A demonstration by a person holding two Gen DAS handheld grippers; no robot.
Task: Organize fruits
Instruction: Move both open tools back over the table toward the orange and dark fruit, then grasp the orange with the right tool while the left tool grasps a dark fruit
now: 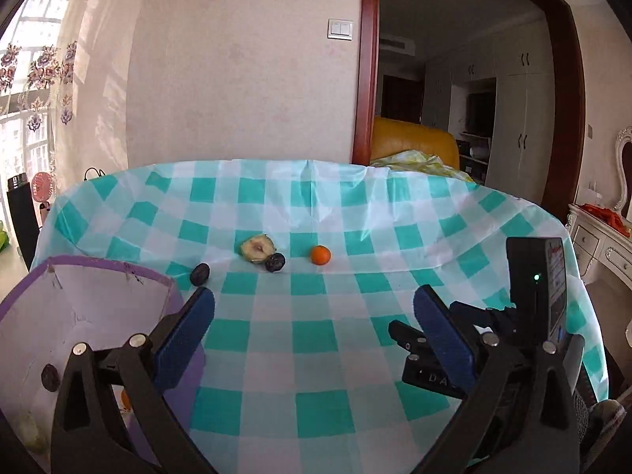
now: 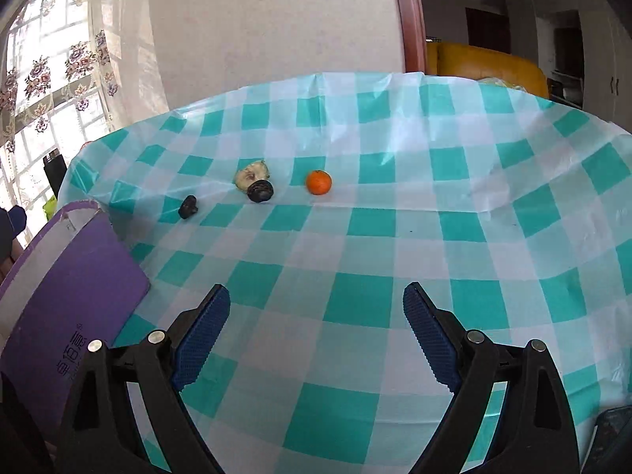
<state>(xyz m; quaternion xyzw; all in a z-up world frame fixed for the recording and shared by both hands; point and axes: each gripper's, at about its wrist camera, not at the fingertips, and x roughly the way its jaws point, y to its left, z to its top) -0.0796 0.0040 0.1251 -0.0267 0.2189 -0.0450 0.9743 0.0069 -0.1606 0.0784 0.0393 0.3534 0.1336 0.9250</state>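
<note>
Teal-and-white checked cloth (image 1: 316,339) is seen covering the table across the middle and lower part of both views. Near the centre of the left wrist view, 4 fruits are laid on it in a loose row: a small orange (image 1: 320,255), a dark wrinkled fruit (image 1: 275,262) touching the lower right edge of a pale dried fruit slice (image 1: 256,248), and a 2nd dark fruit (image 1: 200,274) further left, apart from the others. The same row is shown in the upper middle of the right wrist view: orange (image 2: 318,182), dark fruit (image 2: 260,190) against the pale slice (image 2: 249,176), and the 2nd dark fruit (image 2: 188,206) to the lower left.

At the lower left of the left wrist view, a purple-rimmed box (image 1: 98,272) with a white inside is seen; within it a dark fruit (image 1: 50,377) lies at the left, a pale green piece (image 1: 31,430) is seen near the bottom edge, and a bit of orange colour is partly hidden behind the gripper arm. In the right wrist view the box's purple outer wall (image 2: 75,296) fills the left edge.

The left gripper (image 1: 314,316) is held with its jaws spread wide and nothing between them, the left blue pad (image 1: 183,339) overlapping the box's rim in the picture. The right gripper (image 2: 316,312) is likewise released and empty, above bare cloth in the lower middle of its frame; its black body (image 1: 537,296) appears at the right of the left wrist view.
</note>
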